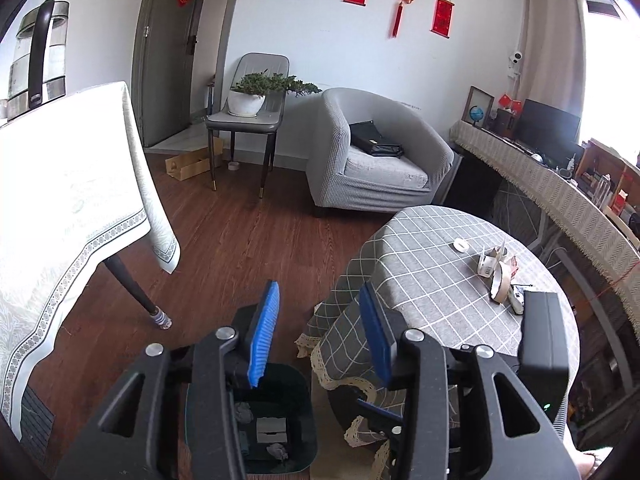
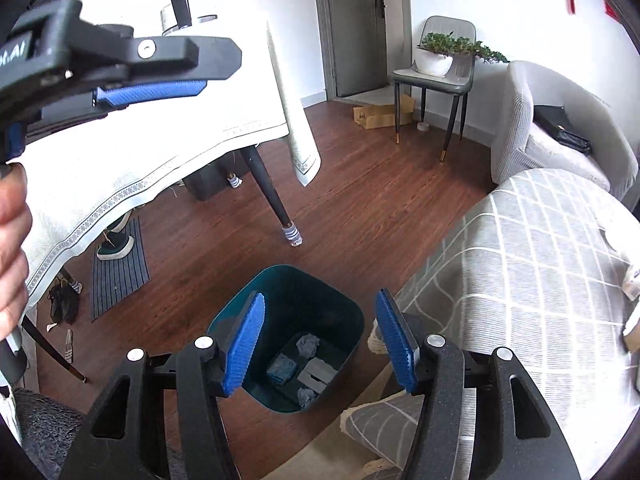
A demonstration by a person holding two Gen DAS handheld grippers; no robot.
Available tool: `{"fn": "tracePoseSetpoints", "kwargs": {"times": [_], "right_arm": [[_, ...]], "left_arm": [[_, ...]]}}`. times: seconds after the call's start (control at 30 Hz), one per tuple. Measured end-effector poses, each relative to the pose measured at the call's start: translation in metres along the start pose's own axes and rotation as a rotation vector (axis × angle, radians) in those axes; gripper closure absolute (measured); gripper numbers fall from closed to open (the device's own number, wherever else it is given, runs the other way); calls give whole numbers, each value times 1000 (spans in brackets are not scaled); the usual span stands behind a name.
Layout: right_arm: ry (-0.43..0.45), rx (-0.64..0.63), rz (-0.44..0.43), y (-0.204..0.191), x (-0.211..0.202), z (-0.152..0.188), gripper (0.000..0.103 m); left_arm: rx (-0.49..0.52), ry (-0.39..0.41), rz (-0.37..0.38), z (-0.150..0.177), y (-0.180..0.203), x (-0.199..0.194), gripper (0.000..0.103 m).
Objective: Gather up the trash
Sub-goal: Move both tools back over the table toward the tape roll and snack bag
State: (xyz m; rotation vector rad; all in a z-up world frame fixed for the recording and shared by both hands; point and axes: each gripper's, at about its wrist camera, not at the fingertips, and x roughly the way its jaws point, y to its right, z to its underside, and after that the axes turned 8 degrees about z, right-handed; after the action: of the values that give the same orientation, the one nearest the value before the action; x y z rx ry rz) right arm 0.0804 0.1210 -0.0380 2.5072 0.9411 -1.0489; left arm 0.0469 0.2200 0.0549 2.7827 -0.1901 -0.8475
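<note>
A dark teal bin (image 2: 304,292) stands on the wood floor beside the round table. Inside it lie crumpled paper (image 2: 307,345), a small grey box (image 2: 318,374) and a bluish wad (image 2: 282,369). My right gripper (image 2: 320,338) hangs above the bin, open, with nothing between its blue pads. My left gripper (image 1: 320,324) is open and empty too, above the bin (image 1: 306,396) and the table's edge. A finger (image 2: 180,54) of the left gripper crosses the upper left of the right wrist view, with a hand (image 2: 10,240) below it.
The round table (image 1: 420,264) with a grey checked cloth carries a tape roll (image 1: 500,284), small white items (image 1: 489,265), a white disc (image 1: 460,246) and a black box (image 1: 544,332). A white-clothed table (image 1: 60,184) with a kettle (image 1: 38,56) stands left. Armchair (image 1: 380,160) and chair with plant (image 1: 248,116) behind.
</note>
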Motion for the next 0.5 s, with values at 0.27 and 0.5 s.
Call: {"fn": "tracePoseSetpoints", "kwargs": {"times": [0.27, 0.5], "right_arm": [[46, 80, 78, 58, -37, 5, 44], [54, 135, 172, 109, -59, 23, 44]], "left_arm": [[35, -18, 54, -1, 44, 23, 45], [105, -59, 117, 2, 97, 55, 39]]}}
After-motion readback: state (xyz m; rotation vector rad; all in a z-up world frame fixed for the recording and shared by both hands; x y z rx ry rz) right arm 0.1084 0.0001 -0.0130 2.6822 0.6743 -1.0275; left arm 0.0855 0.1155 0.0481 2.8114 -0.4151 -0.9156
